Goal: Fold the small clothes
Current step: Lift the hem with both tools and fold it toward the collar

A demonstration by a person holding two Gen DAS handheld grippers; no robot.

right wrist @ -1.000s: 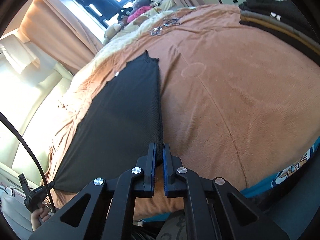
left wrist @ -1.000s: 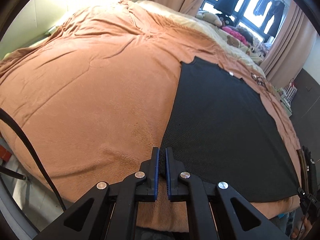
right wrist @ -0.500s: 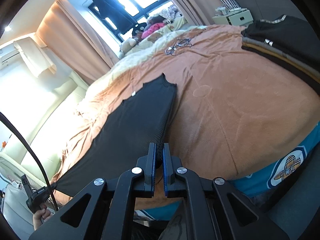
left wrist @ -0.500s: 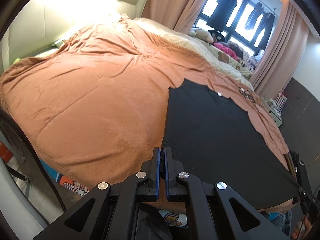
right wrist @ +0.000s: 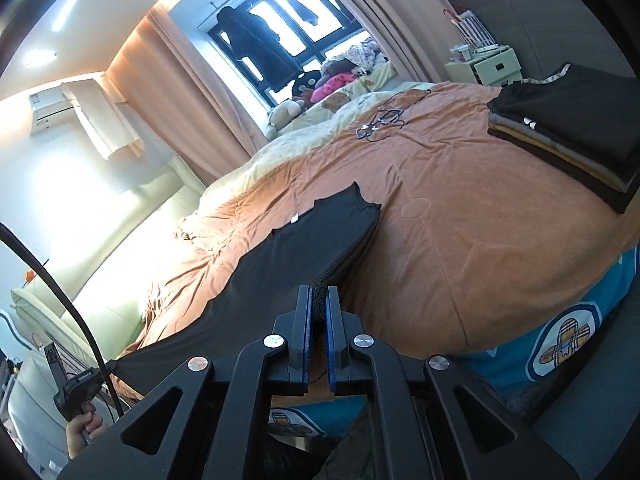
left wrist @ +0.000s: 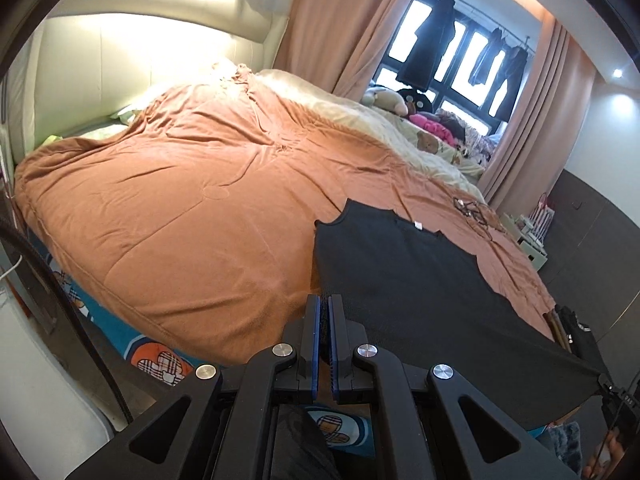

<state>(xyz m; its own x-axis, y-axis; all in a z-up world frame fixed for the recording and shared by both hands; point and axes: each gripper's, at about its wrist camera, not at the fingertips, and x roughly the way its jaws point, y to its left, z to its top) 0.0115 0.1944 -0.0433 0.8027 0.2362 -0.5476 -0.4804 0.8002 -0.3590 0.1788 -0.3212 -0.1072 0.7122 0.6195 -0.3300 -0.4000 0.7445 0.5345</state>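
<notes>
- Fabric first: our left gripper point(left wrist: 323, 312) is pinching one bottom corner of the black shirt point(left wrist: 404, 280), jaws pressed together on the hem.
- Our right gripper point(right wrist: 318, 304) pinches the other corner, knit bunched between its pads.
- Since a second ago, we have raised and drawn the hem back; the near half now hangs clear of the orange bedspread point(left wrist: 168, 208), the collar end lying at 12 o'clock.
- We judge this sets up carrying the hem toward the collar.
- Finished stack point(right wrist: 568, 128) sits at 2 o'clock in the right view.

Orange duvet point(left wrist: 192, 216), soft toys point(left wrist: 386, 100), curtains point(left wrist: 332, 28).
</notes>
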